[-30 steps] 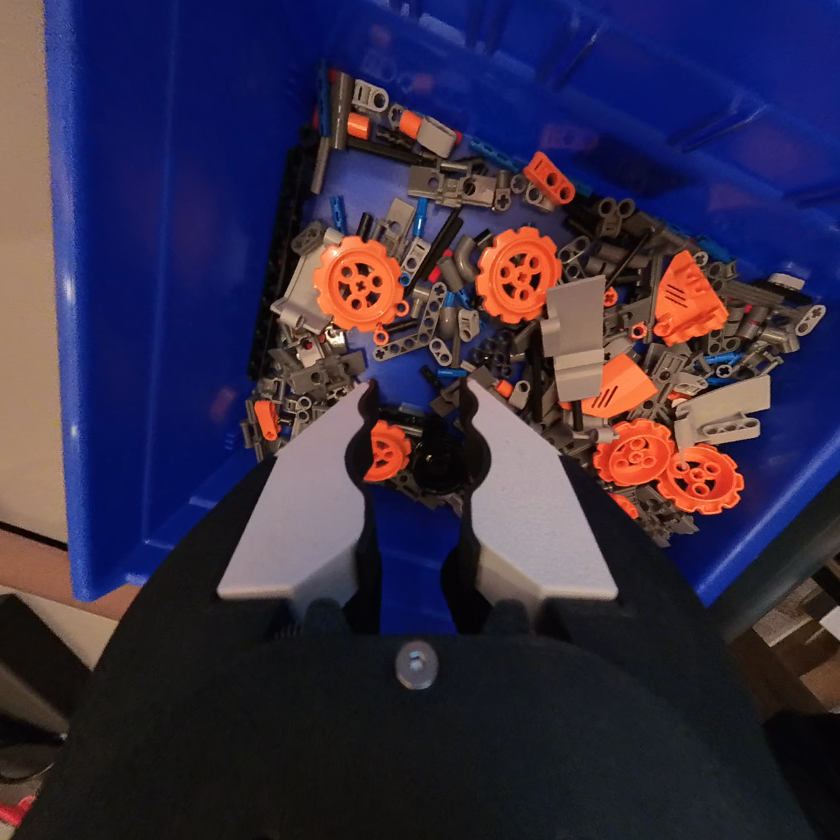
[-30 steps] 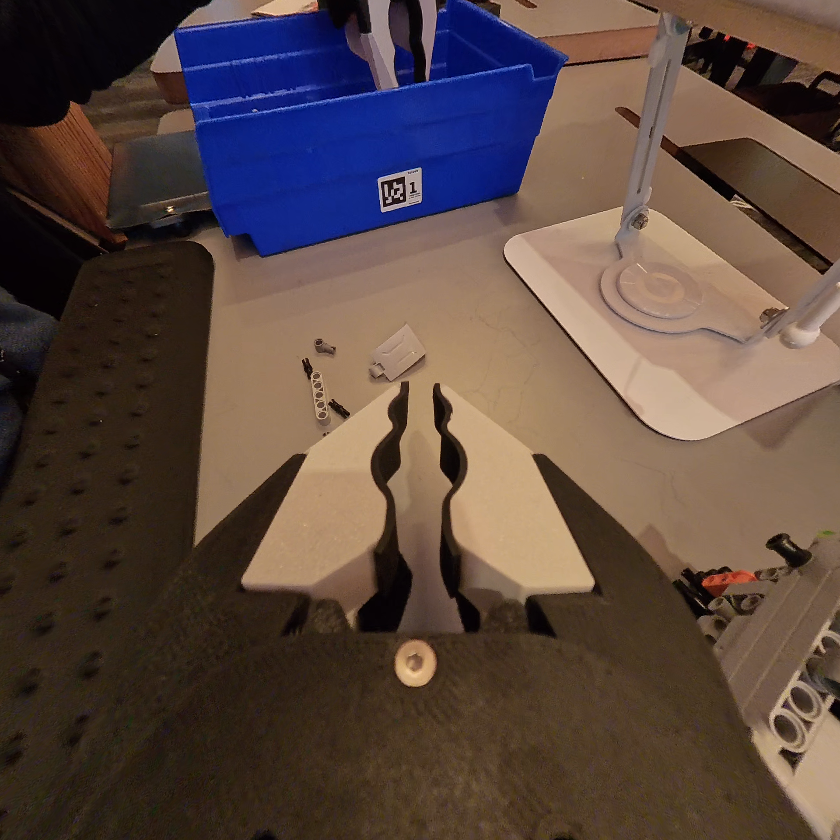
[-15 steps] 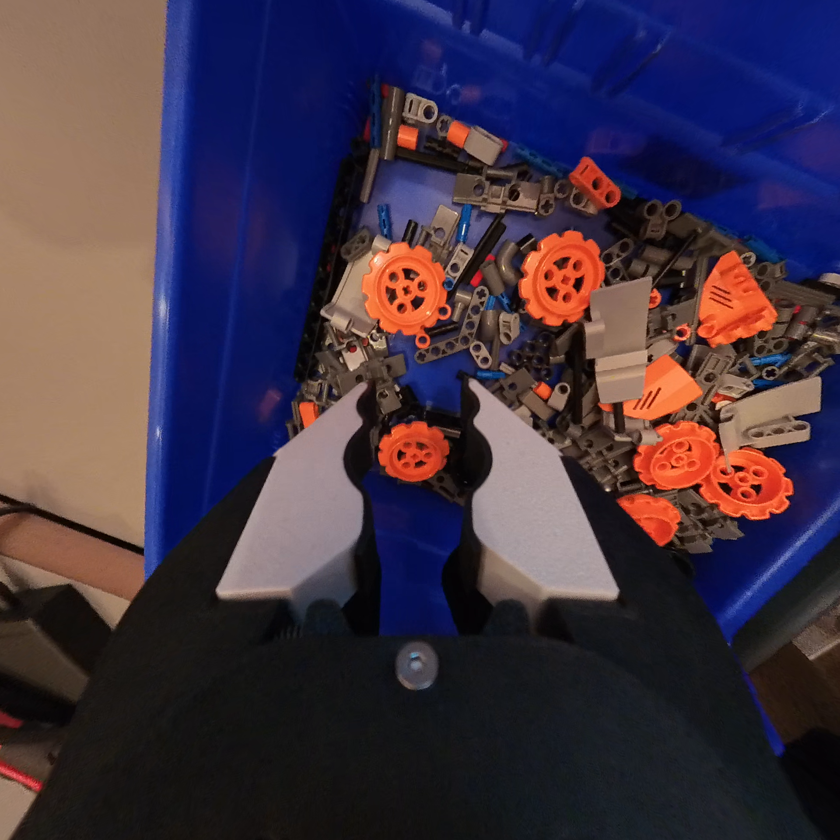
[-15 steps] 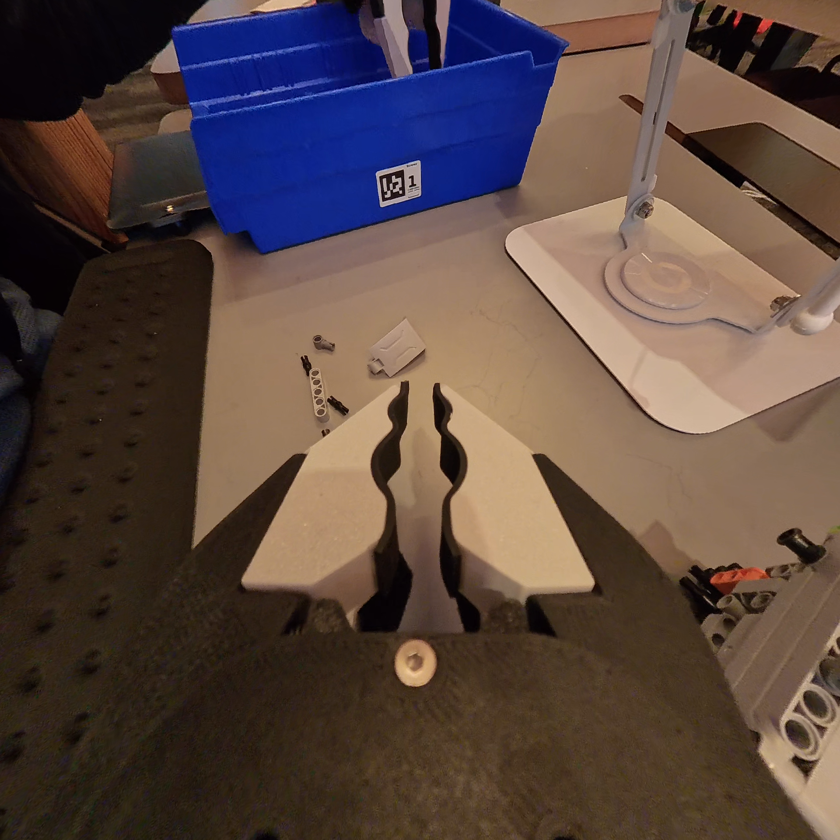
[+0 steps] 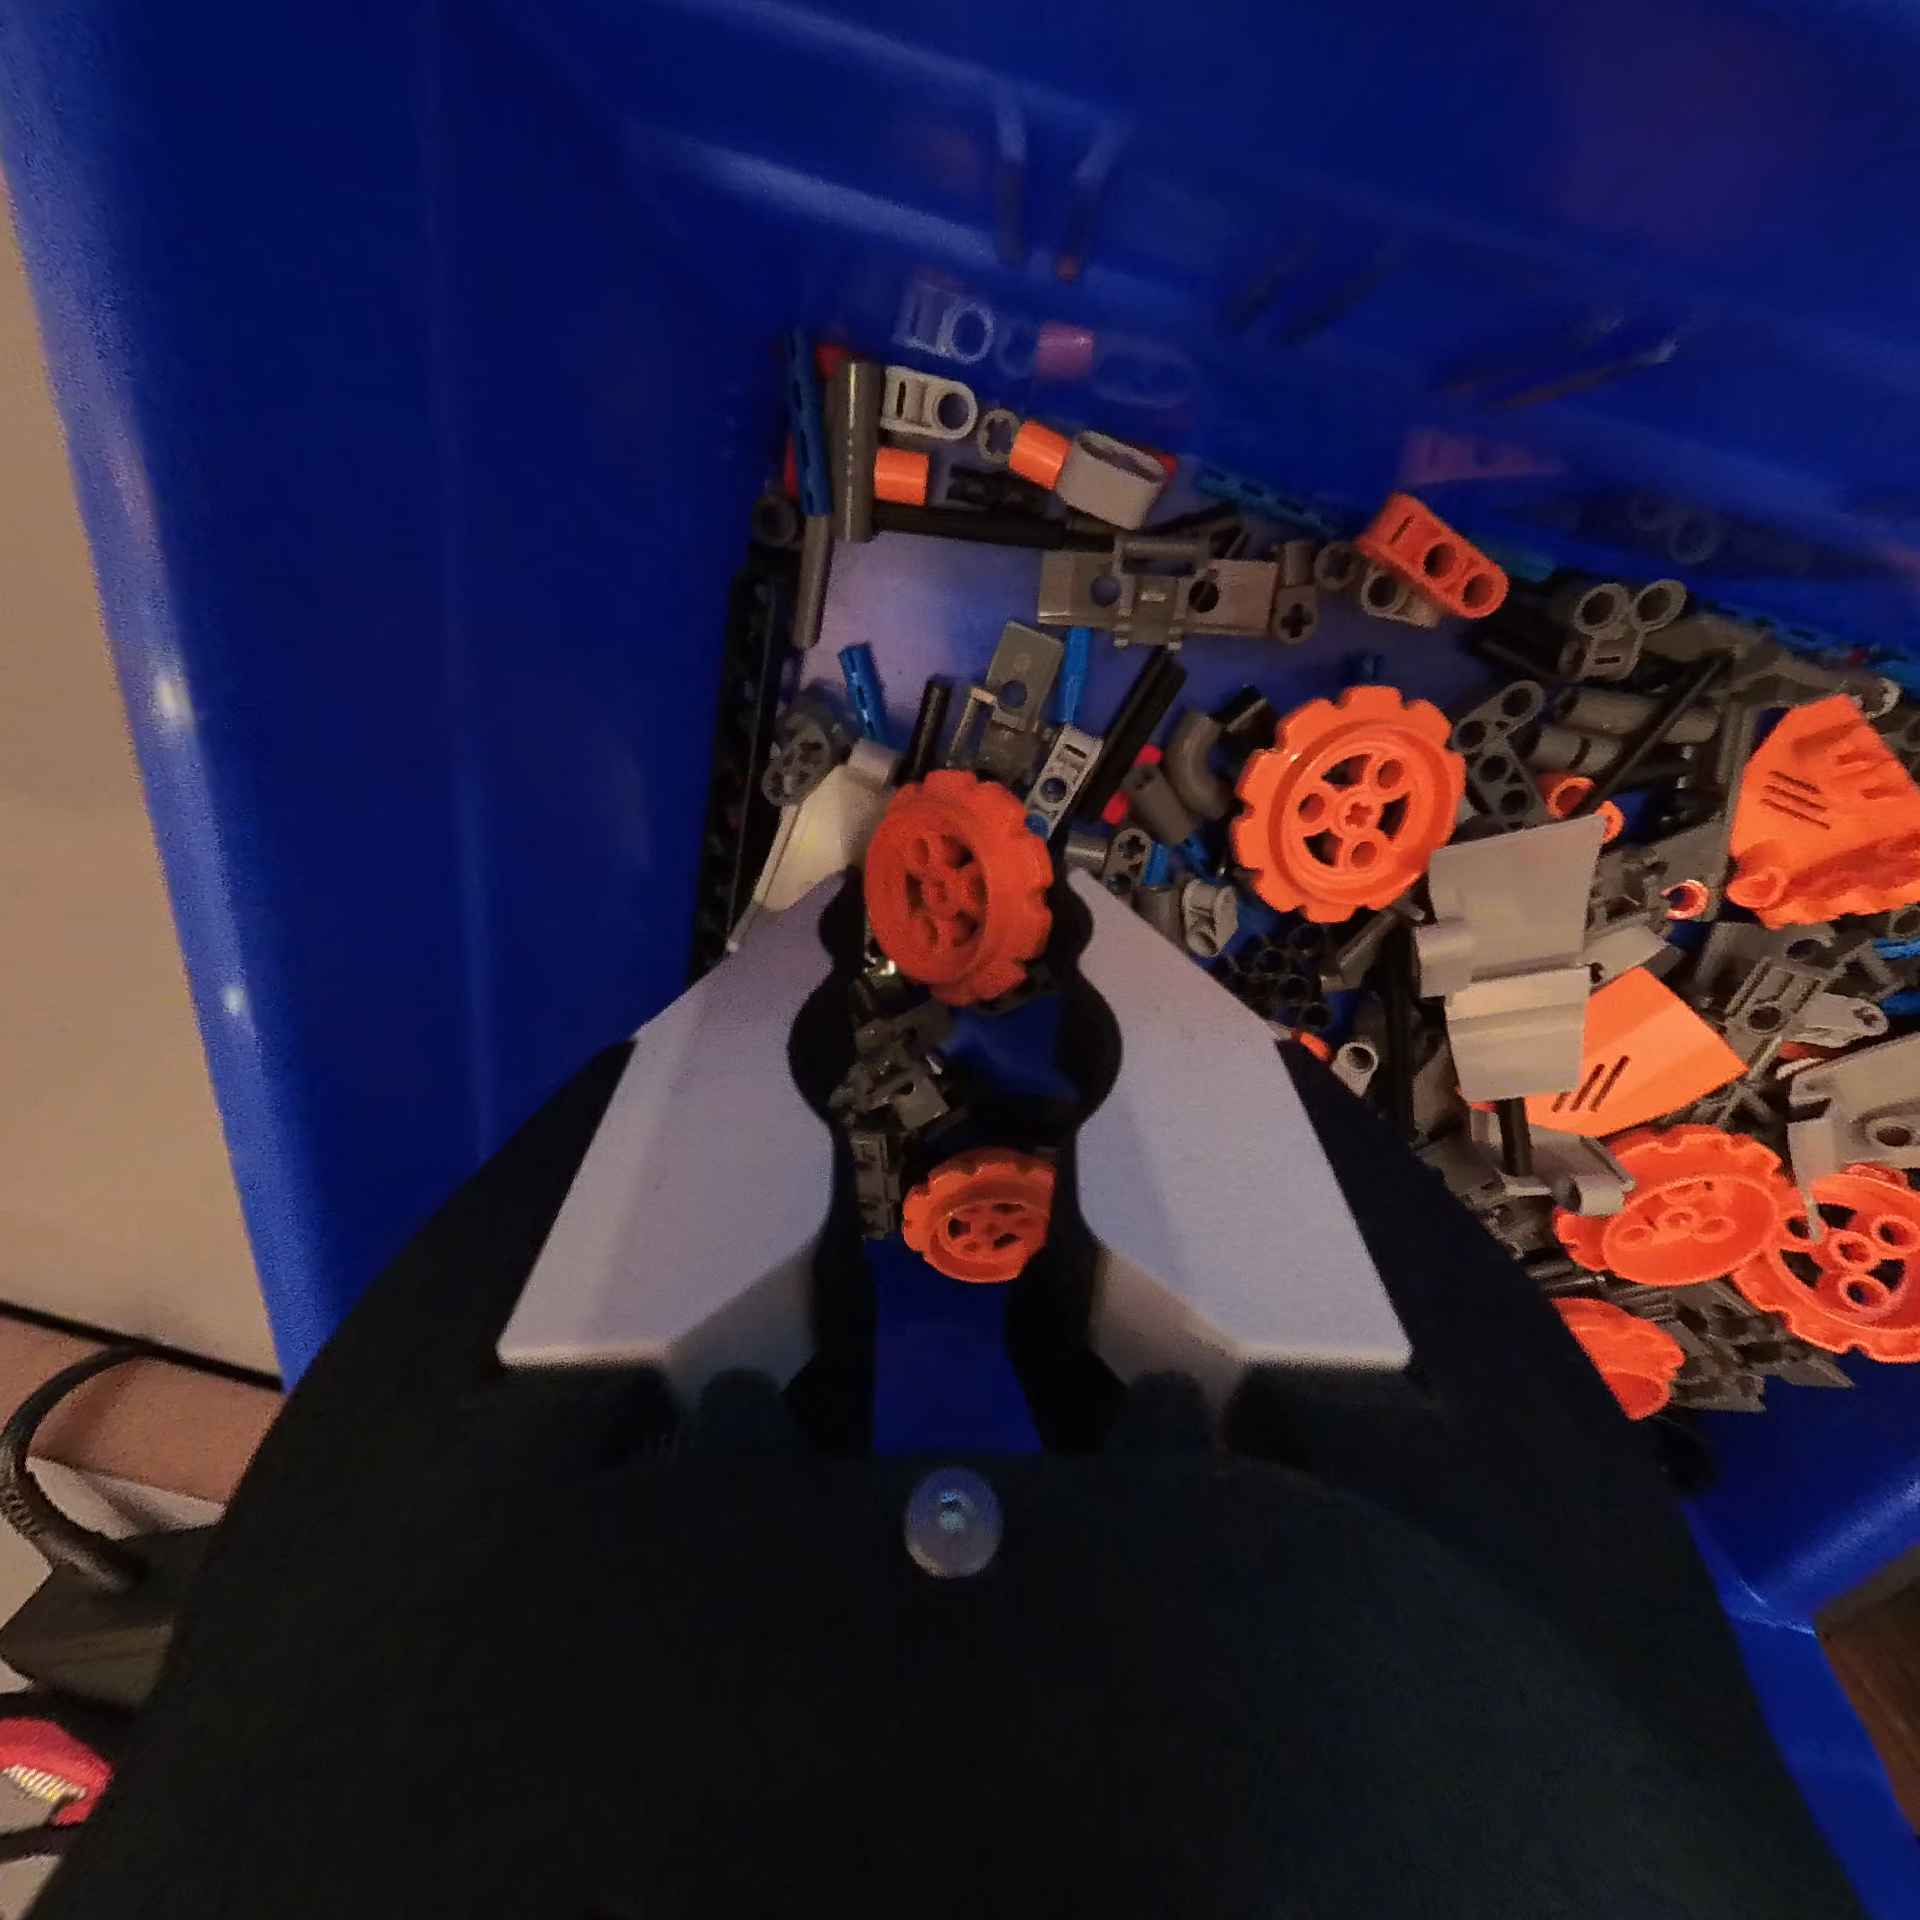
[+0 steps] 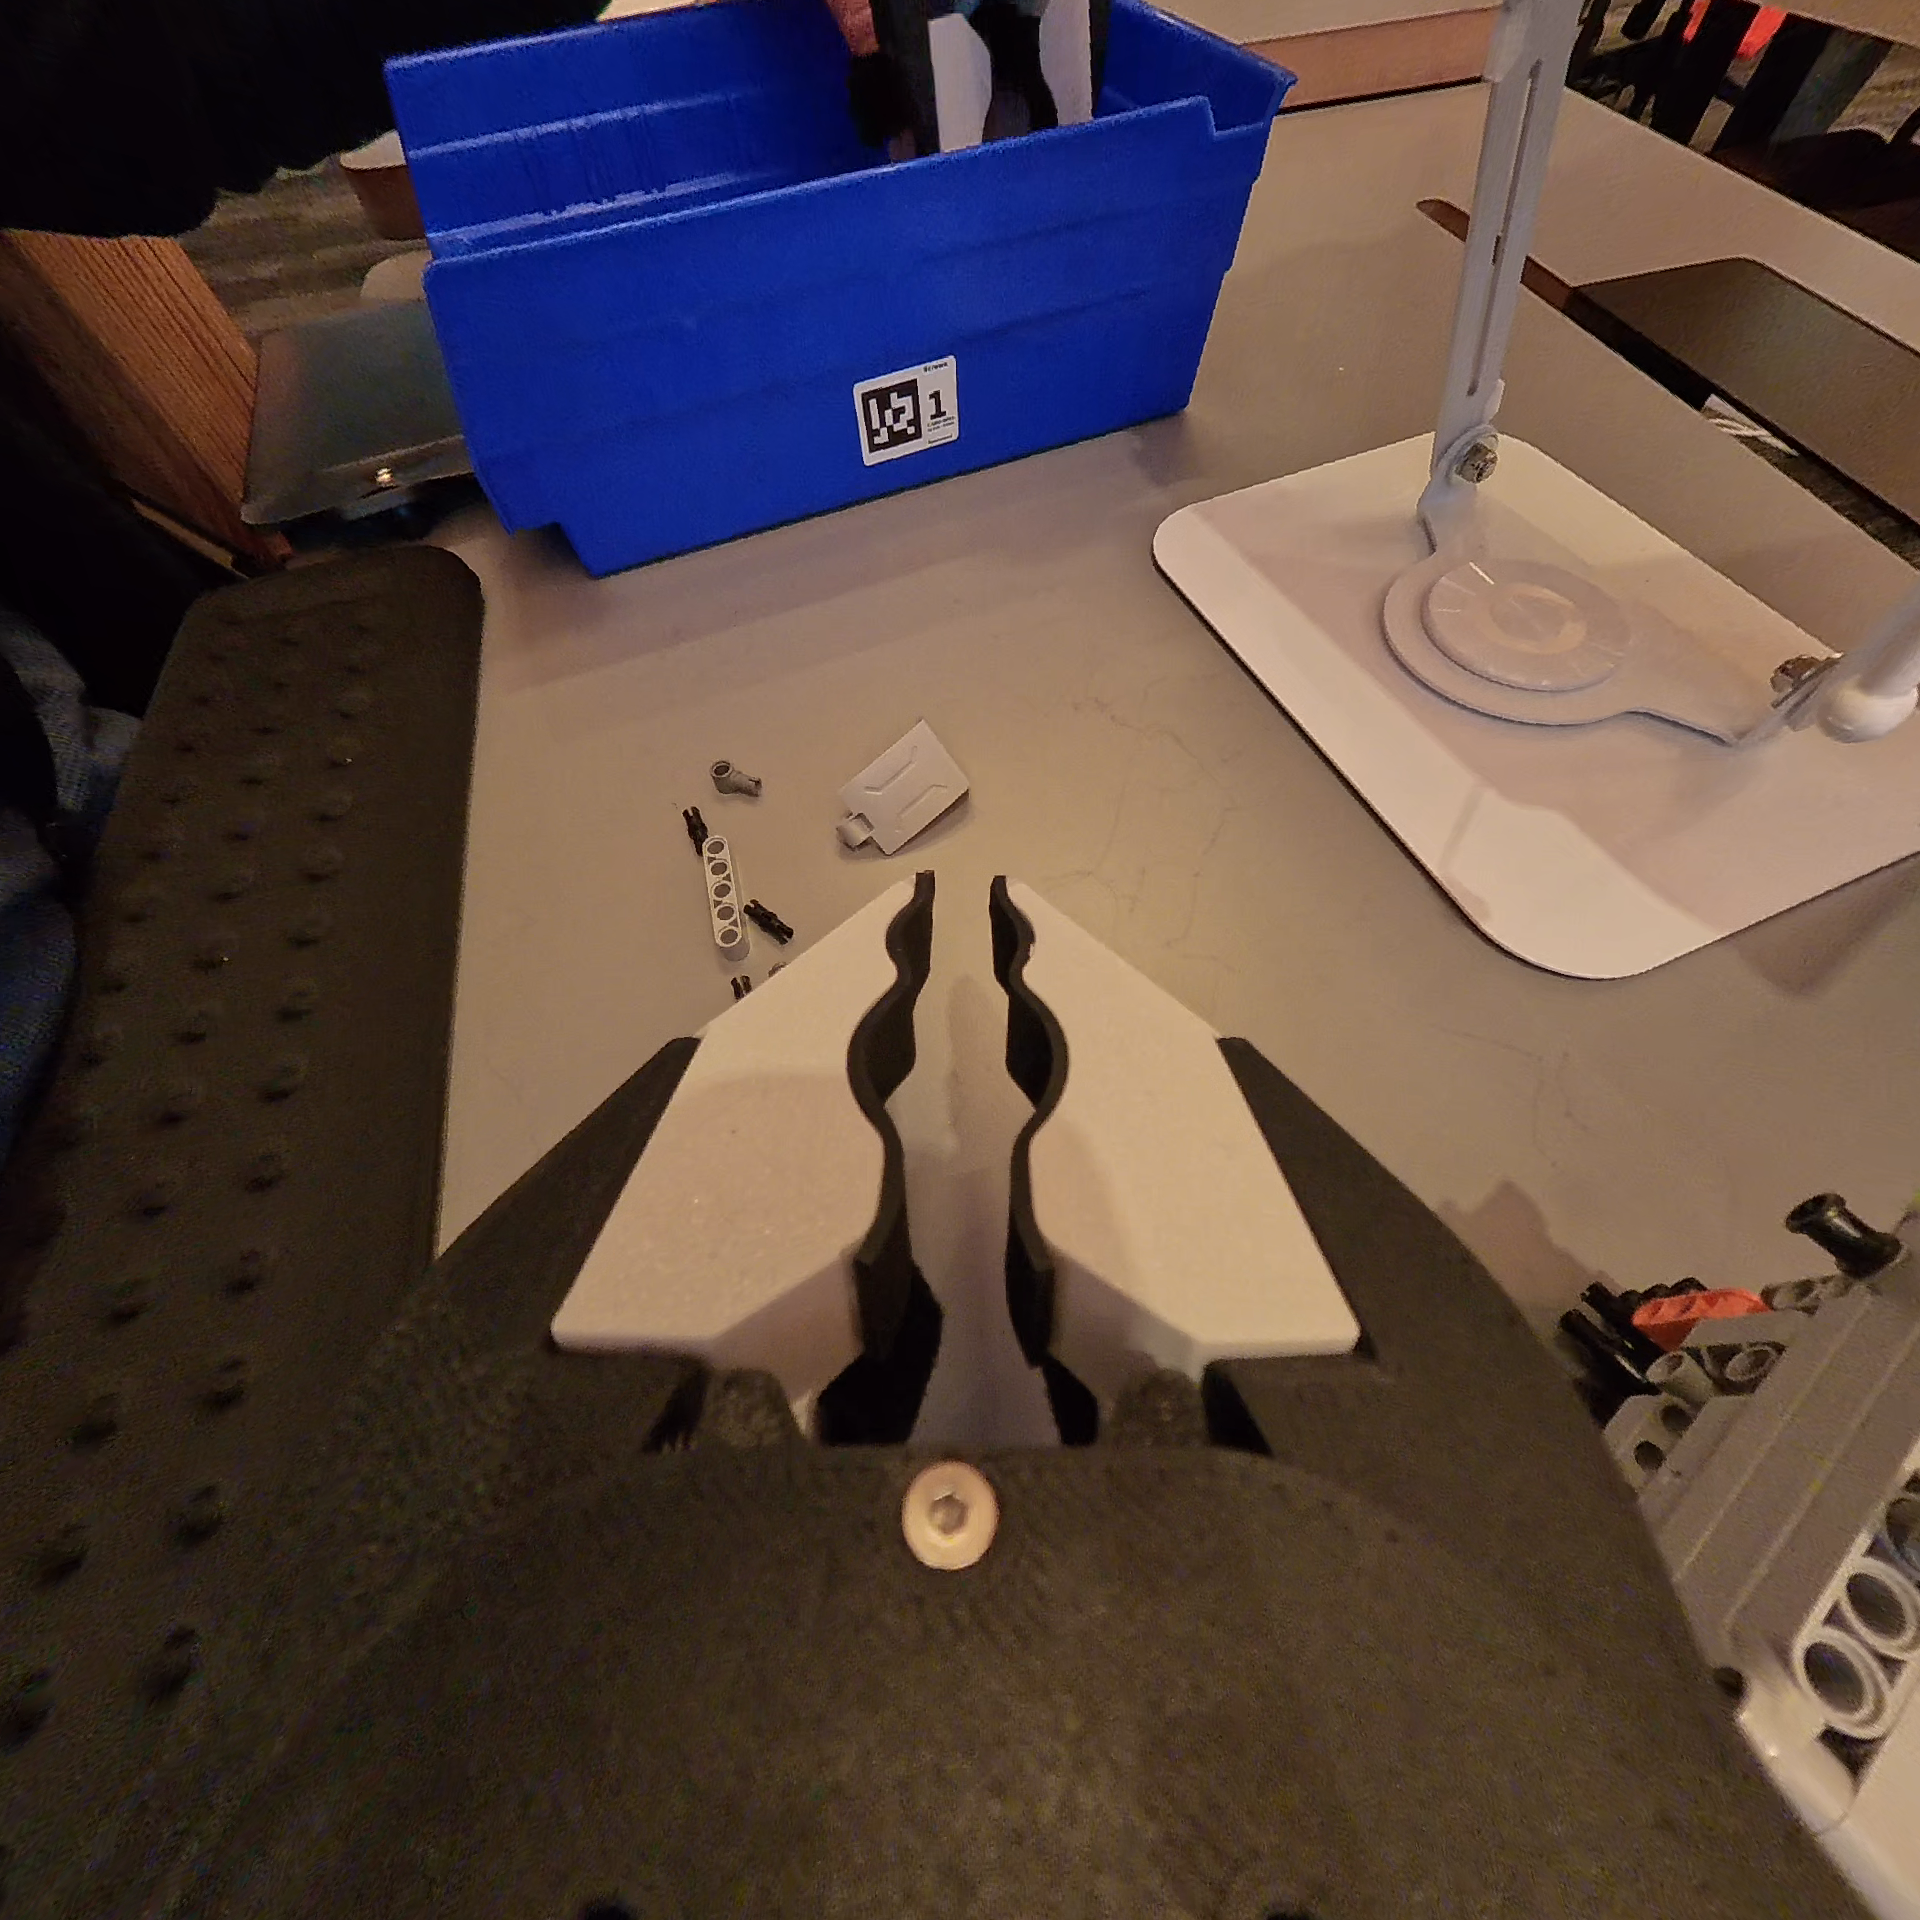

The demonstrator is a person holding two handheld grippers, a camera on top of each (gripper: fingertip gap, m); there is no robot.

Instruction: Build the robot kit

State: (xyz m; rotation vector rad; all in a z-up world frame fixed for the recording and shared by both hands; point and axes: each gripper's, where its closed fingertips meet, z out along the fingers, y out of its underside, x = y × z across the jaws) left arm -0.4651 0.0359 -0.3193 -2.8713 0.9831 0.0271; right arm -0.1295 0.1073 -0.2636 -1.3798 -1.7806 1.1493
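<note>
Left wrist view looks steeply down into the deep blue plastic bin (image 5: 436, 520), because the left gripper (image 5: 956, 883) reaches inside it. Between its fingertips stands a toothed orange plastic wheel (image 5: 956, 888), tilted up on edge off the heap of grey, black and orange building pieces (image 5: 1455, 883); the jaws appear closed on it, though contact is hard to confirm. A smaller orange wheel (image 5: 977, 1216) lies on the floor lower in the gap.

A second ago that gap framed only the small wheel, and the large one lay flat among the pieces.

The right gripper (image 6: 961, 883) hovers over the grey table (image 6: 1143, 675), jaws slightly parted and empty, near a pale grey holed beam (image 6: 724, 894) and a grey panel piece (image 6: 904, 784), unchanged.
</note>
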